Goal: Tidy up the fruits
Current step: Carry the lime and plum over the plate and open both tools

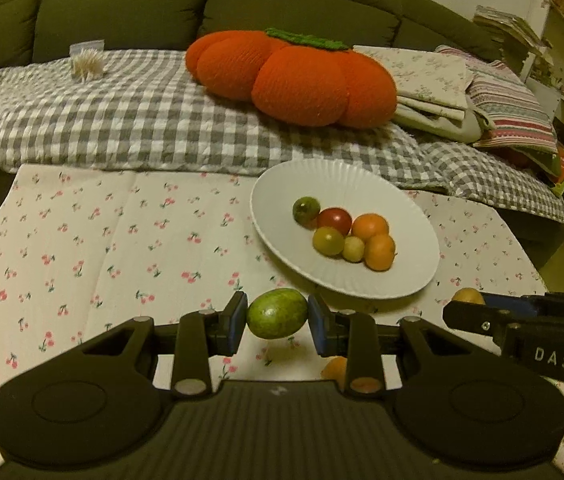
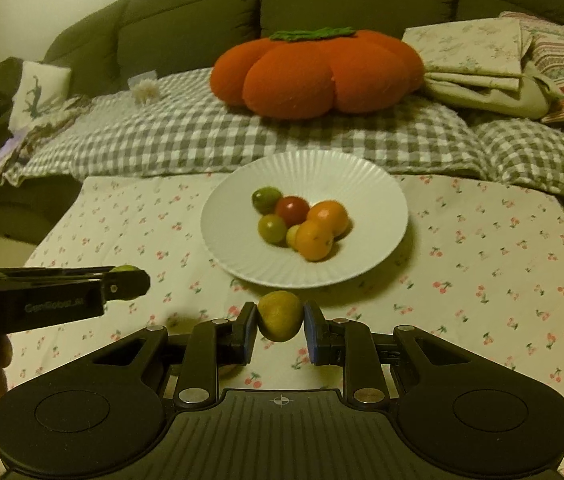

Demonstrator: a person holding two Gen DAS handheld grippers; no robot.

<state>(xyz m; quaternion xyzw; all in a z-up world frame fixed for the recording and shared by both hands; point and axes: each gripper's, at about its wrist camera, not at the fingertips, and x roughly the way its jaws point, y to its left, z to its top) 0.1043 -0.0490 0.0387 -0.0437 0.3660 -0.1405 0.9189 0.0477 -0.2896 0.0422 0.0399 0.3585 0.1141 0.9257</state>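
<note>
Cherry-print tablecloth (image 2: 482, 240) under white plate (image 2: 382, 208); green sofa (image 2: 185, 32) behind.

The left gripper (image 1: 277, 322) clamps a green oval fruit (image 1: 277, 313) between its blue pads, raised above the cherry-print cloth (image 1: 121, 248). At one o'clock sits the white plate (image 1: 402, 272) with six small fruits clustered together. At three o'clock the right gripper (image 1: 466, 307) reaches in beside a yellowish fruit (image 1: 467, 295).

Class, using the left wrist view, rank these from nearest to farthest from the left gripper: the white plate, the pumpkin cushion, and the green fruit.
1. Green fruit, between the left gripper's fingers.
2. White plate, ahead, slightly right, on the table.
3. Pumpkin cushion, beyond the plate, on the sofa.
</note>
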